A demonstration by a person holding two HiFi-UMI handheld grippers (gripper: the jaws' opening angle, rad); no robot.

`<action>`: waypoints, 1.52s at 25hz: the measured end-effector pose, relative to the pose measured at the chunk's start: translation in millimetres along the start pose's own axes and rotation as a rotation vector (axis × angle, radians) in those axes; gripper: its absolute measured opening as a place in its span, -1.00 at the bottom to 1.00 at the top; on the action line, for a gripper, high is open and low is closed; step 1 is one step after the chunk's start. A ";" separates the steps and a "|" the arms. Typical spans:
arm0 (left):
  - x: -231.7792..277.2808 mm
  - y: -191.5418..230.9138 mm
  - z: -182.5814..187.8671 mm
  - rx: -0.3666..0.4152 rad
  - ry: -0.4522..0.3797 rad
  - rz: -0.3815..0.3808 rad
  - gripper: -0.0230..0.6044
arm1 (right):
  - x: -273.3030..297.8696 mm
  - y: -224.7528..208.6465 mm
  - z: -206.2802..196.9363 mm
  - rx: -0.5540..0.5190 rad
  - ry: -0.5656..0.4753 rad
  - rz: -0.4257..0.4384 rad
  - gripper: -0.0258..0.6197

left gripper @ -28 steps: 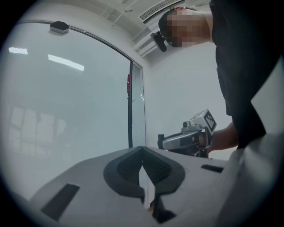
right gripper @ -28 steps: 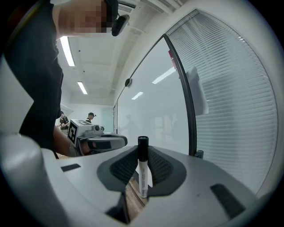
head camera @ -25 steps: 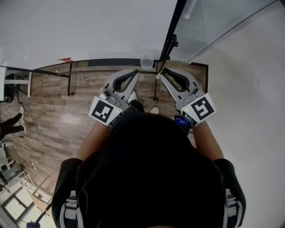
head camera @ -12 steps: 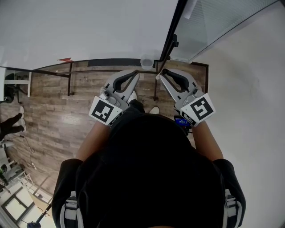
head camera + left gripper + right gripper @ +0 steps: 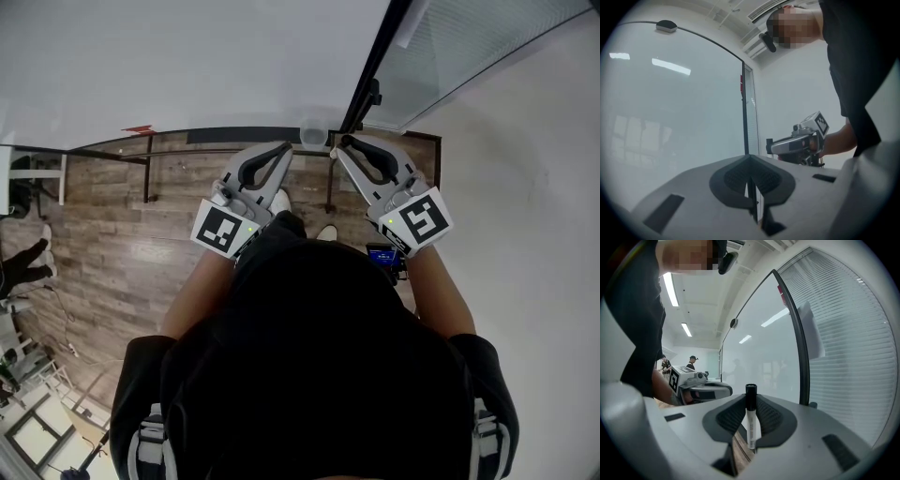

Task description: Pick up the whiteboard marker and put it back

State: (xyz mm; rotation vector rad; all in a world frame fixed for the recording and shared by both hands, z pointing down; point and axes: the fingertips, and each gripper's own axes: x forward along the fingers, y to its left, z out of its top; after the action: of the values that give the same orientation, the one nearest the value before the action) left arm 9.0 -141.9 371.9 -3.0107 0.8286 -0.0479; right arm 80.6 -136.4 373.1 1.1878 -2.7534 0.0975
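A white whiteboard marker [image 5: 751, 422] with a black cap stands upright between the pads of my right gripper [image 5: 750, 405], which is shut on it. In the head view the right gripper [image 5: 343, 145] points at the lower edge of the whiteboard [image 5: 187, 56], close to its black frame [image 5: 375, 70]. A small clear holder [image 5: 312, 134] sits on the board's bottom rail between the two gripper tips. My left gripper [image 5: 283, 150] is level with the right one, just to its left. Its jaws [image 5: 751, 164] are shut with nothing between them.
A glass wall with blinds [image 5: 469, 47] lies right of the black frame. Below is wood-look floor [image 5: 122, 244], with a black-legged table [image 5: 37, 159] and someone's shoes [image 5: 28, 253] at the left. Two people [image 5: 692, 363] stand far off in the right gripper view.
Both grippers have moved a little forward towards the whiteboard's lower edge. The right one, still holding the marker, now reaches the black frame.
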 end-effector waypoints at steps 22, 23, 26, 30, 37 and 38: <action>7.8 66.1 -63.8 -0.045 0.031 0.055 -0.92 | 102.8 -26.8 -93.7 -0.088 0.178 -0.023 -0.73; 7.8 67.0 -65.9 -0.048 0.030 0.052 -0.92 | 105.6 -25.5 -99.5 -0.093 0.196 -0.016 -0.73; 8.5 70.5 -71.3 -0.055 0.022 0.044 -0.92 | 113.8 -26.3 -120.9 -0.095 0.242 -0.013 -0.73; 7.5 73.2 -81.9 -0.064 0.029 0.031 -0.92 | 121.5 -29.3 -143.6 -0.097 0.295 -0.014 -0.73; 2.8 73.5 -77.5 -0.080 0.031 0.035 -0.92 | 124.1 -29.1 -161.1 -0.140 0.354 -0.002 -0.73; 2.7 74.0 -79.6 -0.083 0.035 0.036 -0.92 | 125.1 -29.9 -164.4 -0.147 0.363 0.000 -0.73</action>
State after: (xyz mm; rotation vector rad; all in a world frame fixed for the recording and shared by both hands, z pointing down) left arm -29.2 -207.6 449.6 -3.0795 0.9101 -0.0675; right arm 34.6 -227.9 555.0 1.0176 -2.4002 0.0973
